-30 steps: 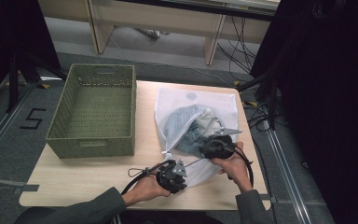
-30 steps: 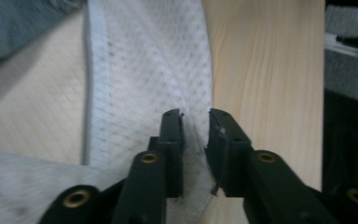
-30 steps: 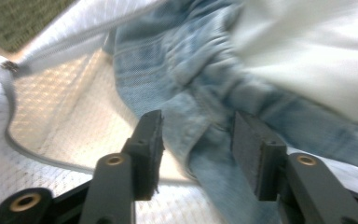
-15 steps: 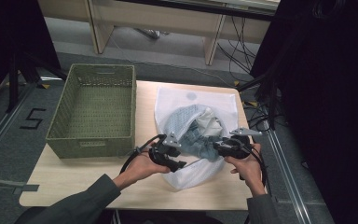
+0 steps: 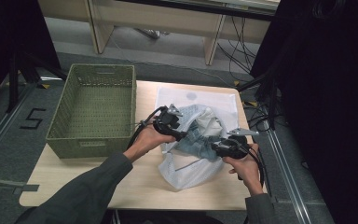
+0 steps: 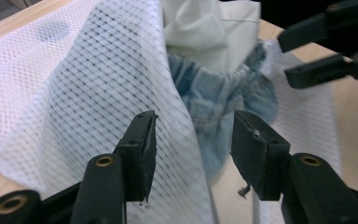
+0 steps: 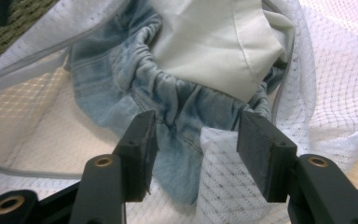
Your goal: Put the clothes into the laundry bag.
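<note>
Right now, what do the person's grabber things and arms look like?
Each hand carries a black tool. The left gripper and the right gripper both have two flat, blocky black jaws with brass-coloured rivets. A grey three-cornered plate sits on top of each, and a black cable loops away from each tool. The person wears dark grey-green long sleeves.

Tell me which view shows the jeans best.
Right gripper view: the jeans fill the middle, with the gathered waistband and a white cloth on top clear. Left gripper view shows part of them behind the mesh bag. In the high view they are a small blue patch.
</note>
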### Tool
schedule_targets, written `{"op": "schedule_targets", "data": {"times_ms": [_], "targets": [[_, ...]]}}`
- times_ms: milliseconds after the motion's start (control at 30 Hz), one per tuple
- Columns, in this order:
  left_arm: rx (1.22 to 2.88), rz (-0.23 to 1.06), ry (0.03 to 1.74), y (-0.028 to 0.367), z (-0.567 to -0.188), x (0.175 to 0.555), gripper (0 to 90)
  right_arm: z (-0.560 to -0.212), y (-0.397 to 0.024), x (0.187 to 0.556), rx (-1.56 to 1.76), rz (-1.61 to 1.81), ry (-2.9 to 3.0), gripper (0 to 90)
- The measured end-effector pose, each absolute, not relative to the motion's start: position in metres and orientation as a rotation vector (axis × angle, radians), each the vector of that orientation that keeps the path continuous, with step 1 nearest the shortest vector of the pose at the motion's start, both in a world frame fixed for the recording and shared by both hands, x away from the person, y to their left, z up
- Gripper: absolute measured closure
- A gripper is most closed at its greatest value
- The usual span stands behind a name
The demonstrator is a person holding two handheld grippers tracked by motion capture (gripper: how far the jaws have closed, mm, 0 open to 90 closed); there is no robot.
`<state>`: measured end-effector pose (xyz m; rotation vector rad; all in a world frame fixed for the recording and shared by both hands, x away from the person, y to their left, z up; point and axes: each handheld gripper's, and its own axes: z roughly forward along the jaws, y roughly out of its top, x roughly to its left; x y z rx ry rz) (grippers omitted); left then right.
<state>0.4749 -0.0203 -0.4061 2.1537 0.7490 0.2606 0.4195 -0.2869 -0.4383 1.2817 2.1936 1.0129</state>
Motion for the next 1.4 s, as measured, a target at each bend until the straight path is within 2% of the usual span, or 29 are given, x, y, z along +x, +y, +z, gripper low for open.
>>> {"op": "schedule_targets", "data": {"times_ms": [200,333,400,533,633,833,967,1067,1100,1167,1267,1300,1400], "targets": [[2.19,0.302,0.753,-0.038,-0.412,0.491,57.9,-0.438,-0.287,0.419,1.281,1.005,2.194,48.6],[2.188,0.341,0.77,-0.045,-0.418,0.498,77.8,-0.44,-0.285,0.419,1.282,1.006,2.205,48.6],[2.16,0.367,0.773,-0.044,-0.416,0.498,83.5,-0.439,-0.284,0.418,1.302,1.002,2.205,49.0],[2.124,0.33,0.718,-0.039,-0.403,0.488,88.6,-0.44,-0.283,0.417,1.35,1.011,2.195,49.0],[2.107,0.281,0.68,-0.032,-0.395,0.48,88.9,-0.443,-0.285,0.42,1.279,1.011,2.207,50.0],[2.111,0.267,0.699,-0.027,-0.399,0.48,86.1,-0.441,-0.28,0.418,1.312,0.998,2.223,50.2],[2.133,0.241,0.711,-0.032,-0.404,0.483,66.7,-0.443,-0.279,0.419,1.289,1.015,2.218,50.2],[2.151,0.293,0.748,-0.037,-0.408,0.485,50.8,-0.442,-0.278,0.418,1.318,0.996,2.23,50.2],[2.156,0.323,0.752,-0.039,-0.409,0.487,49.8,-0.442,-0.279,0.418,1.325,0.996,2.234,50.1],[2.162,0.349,0.758,-0.042,-0.412,0.493,54.6,-0.443,-0.279,0.418,1.33,0.994,2.232,50.2],[2.153,0.351,0.74,-0.045,-0.417,0.497,78.2,-0.445,-0.281,0.42,1.254,0.984,2.246,50.2],[2.147,0.359,0.727,-0.046,-0.416,0.497,83.0,-0.444,-0.278,0.419,1.302,1.001,2.236,50.2],[2.116,0.343,0.683,-0.046,-0.408,0.486,87.9,-0.445,-0.279,0.42,1.265,1.005,2.237,51.9]]}}
